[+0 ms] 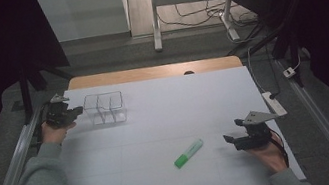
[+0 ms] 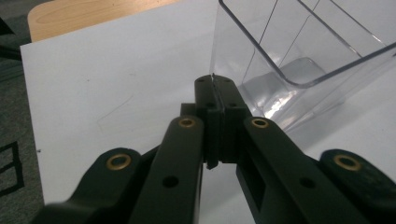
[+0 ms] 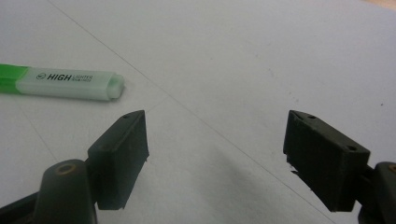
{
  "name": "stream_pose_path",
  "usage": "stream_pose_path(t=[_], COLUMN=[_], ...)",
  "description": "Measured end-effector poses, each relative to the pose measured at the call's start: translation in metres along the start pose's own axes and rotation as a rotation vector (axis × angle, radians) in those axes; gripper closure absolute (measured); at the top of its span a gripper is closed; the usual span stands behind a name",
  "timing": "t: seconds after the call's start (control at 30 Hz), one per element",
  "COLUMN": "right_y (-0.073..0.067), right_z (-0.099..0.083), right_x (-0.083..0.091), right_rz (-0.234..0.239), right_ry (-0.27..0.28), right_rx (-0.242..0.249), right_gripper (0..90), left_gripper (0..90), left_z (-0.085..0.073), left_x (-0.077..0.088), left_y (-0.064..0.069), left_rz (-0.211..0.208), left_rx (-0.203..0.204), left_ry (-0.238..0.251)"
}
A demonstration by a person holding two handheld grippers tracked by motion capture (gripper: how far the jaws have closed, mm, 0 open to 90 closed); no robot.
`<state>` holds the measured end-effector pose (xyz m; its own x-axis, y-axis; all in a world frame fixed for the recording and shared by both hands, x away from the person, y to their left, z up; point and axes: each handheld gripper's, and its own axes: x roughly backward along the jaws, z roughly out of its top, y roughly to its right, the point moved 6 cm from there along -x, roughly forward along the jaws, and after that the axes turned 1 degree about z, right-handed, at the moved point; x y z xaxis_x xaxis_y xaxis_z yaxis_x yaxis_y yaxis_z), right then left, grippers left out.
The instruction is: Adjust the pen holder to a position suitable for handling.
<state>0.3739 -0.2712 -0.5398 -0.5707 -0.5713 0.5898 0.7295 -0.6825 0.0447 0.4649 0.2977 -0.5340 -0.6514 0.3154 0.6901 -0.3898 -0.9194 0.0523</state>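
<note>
On the white worktop (image 1: 157, 124) my two grippers sit well apart. My left gripper (image 1: 73, 112) is at the far left edge, just beside the clear plastic organizer (image 1: 105, 108), a see-through box split by thin walls into compartments. In the left gripper view my left gripper (image 2: 214, 80) has its jaws pressed flat together with nothing between them, and their tips stand close to the near corner of the clear plastic organizer (image 2: 299, 60); I cannot tell whether they touch its wall. The organizer stands upright on the white sheet, and a strip of bare wood (image 1: 154, 71) shows beyond the sheet's far edge.

My right gripper (image 1: 234, 132) rests low near the right front corner of the worktop, its grey three-cornered plate on top and its cable trailing back over my hand. In the right gripper view my right gripper (image 3: 215, 140) has its jaws spread wide, with bare white sheet between the pads and nothing held.

The green highlighter (image 1: 188, 153) lies flat on the sheet between my two hands, nearer the right gripper and off its jaw tips to the left. It lies slanted, capped, with its pale barrel end towards the far right. In the right gripper view the green highlighter (image 3: 65, 84) lies beyond the left pad, apart from it, its printed label readable as "HIGH LIGHTER".
</note>
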Motion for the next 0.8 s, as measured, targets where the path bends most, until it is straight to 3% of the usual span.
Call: stream_pose_path(t=[0.33,0.8], right_y=[0.000,0.000], right_z=[0.000,-0.001], right_x=[0.000,-0.001], right_rz=[0.002,0.005], right_ry=[-0.002,-0.012], right_rx=[0.000,0.004], right_gripper=[20.9,20.9], left_gripper=[89.0,89.0], left_z=[0.000,0.003], left_x=[-0.010,-0.016], left_y=[-0.001,0.006], left_rz=[-0.004,-0.018], left_rx=[0.001,-0.025], left_ry=[-0.025,-0.034])
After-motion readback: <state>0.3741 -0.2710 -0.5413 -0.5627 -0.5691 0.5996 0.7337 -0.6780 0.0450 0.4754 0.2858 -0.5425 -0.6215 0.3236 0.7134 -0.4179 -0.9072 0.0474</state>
